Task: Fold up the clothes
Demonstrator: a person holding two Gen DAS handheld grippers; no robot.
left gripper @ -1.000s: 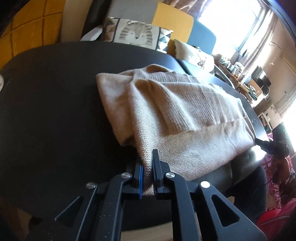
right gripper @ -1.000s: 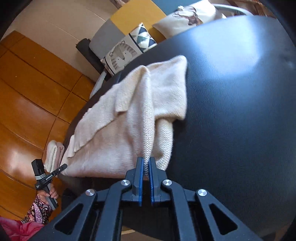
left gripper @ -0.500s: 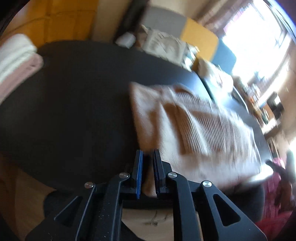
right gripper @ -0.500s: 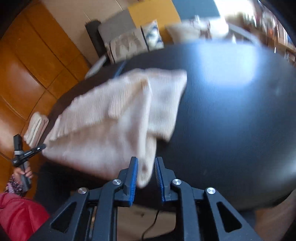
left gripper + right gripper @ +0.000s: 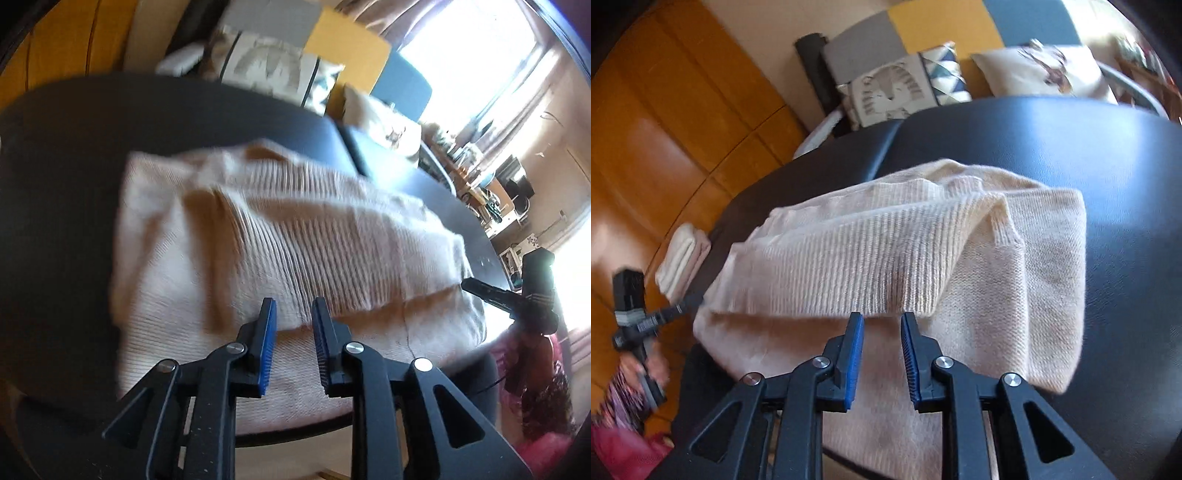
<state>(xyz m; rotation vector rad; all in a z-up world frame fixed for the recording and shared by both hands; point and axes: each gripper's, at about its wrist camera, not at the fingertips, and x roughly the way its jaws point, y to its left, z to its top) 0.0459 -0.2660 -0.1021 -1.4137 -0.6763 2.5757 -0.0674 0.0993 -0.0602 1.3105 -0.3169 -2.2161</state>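
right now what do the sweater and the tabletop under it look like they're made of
Sweater: a cream knit, probably wool or a wool-like yarn; ribbed rows and a fuzzy, matte surface show on the folded-over layer.
Tabletop: dark and smooth with a soft sheen and a fine grain, with a seam across it; possibly leather-look vinyl, though the look leaves it open.

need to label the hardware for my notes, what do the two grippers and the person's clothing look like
Both the left gripper and right gripper are matte black, with angular fingers with triangular cut-outs, silver round pivot screws and ribbed blue pads. Seen from the side, the right gripper has a black boxy body. The person wears a pink patterned sleeve.
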